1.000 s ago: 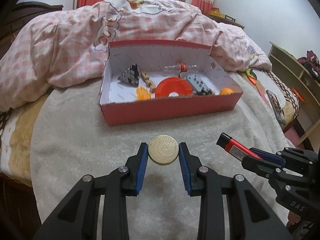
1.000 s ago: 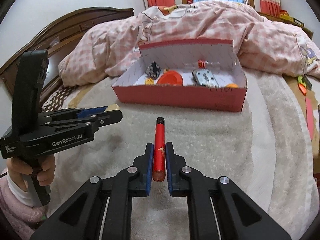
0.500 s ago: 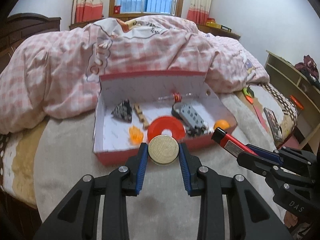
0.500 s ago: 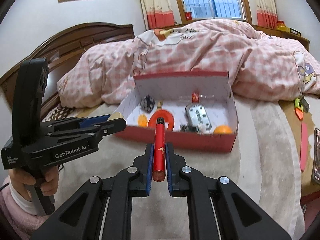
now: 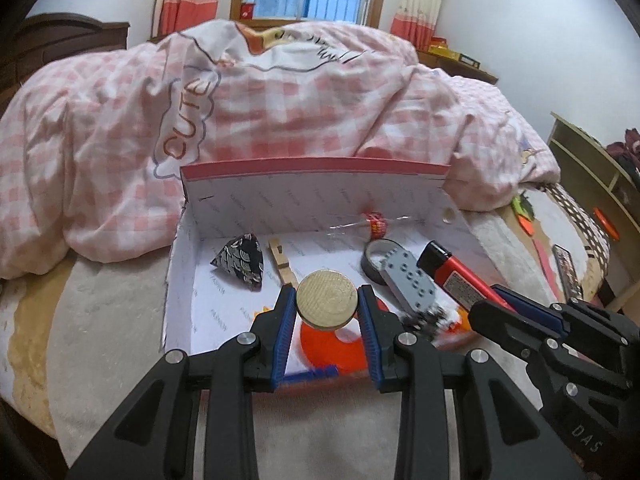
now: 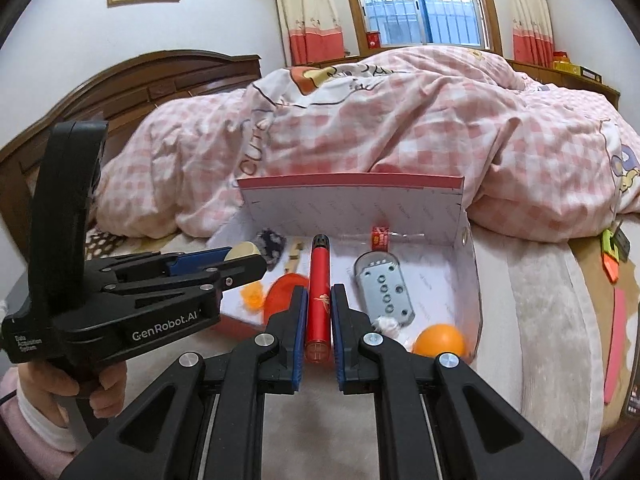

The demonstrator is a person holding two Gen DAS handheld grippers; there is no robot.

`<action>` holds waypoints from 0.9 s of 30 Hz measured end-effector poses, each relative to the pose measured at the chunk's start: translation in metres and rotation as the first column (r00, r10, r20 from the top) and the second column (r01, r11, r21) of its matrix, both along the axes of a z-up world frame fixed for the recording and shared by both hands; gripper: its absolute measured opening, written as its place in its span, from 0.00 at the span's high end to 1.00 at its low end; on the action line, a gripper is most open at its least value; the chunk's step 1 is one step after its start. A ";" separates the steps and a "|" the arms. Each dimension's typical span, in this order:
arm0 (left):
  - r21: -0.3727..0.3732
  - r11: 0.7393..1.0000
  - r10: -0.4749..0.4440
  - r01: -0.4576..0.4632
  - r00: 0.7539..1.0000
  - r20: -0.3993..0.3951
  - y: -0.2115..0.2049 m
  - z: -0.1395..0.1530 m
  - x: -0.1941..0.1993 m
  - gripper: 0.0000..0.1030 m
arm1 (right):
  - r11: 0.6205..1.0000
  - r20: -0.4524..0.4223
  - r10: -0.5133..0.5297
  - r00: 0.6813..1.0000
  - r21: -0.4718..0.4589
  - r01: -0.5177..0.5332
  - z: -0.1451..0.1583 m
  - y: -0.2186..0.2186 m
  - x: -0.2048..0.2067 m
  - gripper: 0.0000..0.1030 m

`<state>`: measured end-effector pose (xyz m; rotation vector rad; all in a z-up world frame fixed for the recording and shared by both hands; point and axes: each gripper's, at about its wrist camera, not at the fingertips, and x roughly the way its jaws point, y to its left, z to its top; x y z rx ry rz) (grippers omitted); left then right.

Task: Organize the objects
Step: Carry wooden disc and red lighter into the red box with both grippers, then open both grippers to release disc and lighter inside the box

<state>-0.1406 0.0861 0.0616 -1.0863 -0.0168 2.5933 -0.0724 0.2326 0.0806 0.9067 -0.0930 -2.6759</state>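
Observation:
My left gripper (image 5: pixel 327 301) is shut on a round wooden disc (image 5: pixel 327 299), held above the near part of the red open box (image 5: pixel 316 167). My right gripper (image 6: pixel 319 300) is shut on a red lighter with a black cap (image 6: pixel 319 280), pointing into the same box (image 6: pixel 352 181). The lighter (image 5: pixel 456 276) and right gripper (image 5: pixel 516 312) show at the right of the left wrist view. The left gripper (image 6: pixel 244 258) with the disc (image 6: pixel 244 250) appears at the left of the right wrist view, a hand on its handle.
Inside the box lie a dark patterned pyramid (image 5: pixel 241 260), a wooden clip (image 5: pixel 283 264), an orange ring (image 5: pixel 340 344), a grey perforated block (image 6: pixel 384 292), an orange ball (image 6: pixel 439 340) and a clear bottle (image 5: pixel 372 222). A pink checked quilt (image 5: pixel 280 100) is piled behind. Shelves (image 5: pixel 592 176) stand right.
Both grippers have moved forward from above the beige blanket to over the box's near edge, carrying the disc and the lighter. The box now looks larger and closer.

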 end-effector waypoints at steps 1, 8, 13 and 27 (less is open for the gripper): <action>-0.001 1.000 0.004 -0.004 1.000 0.005 0.000 -0.002 -0.003 0.70 | 1.000 0.001 -0.003 1.000 0.008 0.003 -0.003 0.000 -0.006 0.88; -0.022 1.000 0.022 -0.022 0.999 0.042 0.008 -0.023 -0.030 0.70 | 0.999 0.022 -0.033 0.999 0.021 0.032 -0.022 0.006 -0.038 0.88; -0.037 0.999 0.033 -0.031 0.998 0.059 0.010 -0.035 -0.040 0.70 | 0.998 0.031 -0.051 0.998 0.023 0.050 -0.031 0.010 -0.051 0.87; -0.050 0.998 0.042 -0.039 0.998 0.056 0.012 -0.041 -0.043 0.60 | 0.999 0.008 -0.040 0.999 0.034 0.039 -0.031 0.007 -0.049 0.70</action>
